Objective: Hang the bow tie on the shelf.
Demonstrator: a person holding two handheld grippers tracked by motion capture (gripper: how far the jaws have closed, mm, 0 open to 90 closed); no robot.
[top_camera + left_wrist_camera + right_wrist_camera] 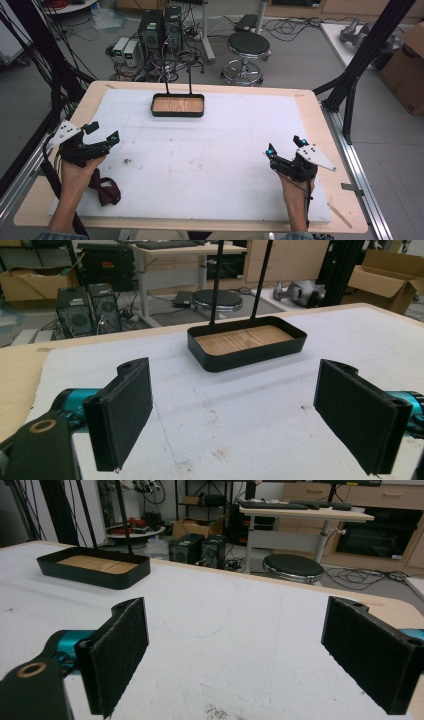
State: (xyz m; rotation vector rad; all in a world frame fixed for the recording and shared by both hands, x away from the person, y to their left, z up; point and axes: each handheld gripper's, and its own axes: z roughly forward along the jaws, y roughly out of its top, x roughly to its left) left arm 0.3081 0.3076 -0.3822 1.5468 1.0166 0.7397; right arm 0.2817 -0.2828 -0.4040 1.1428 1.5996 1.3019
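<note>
Both grippers hover empty, jaws wide: left gripper [102,134] just ahead of the brown cloth [105,190] lying by its wrist, right gripper [284,148] well apart. Looks like the start; next, the left must swing back to the cloth.

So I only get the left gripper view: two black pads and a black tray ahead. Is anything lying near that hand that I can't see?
Observer: Yes. A dark brown cloth piece lies on the white mat, close beside the wrist of the left hand.
Operator: And where's the other gripper?
Observer: The right gripper is at the mat's right side, its jaws open with nothing between them.
</note>
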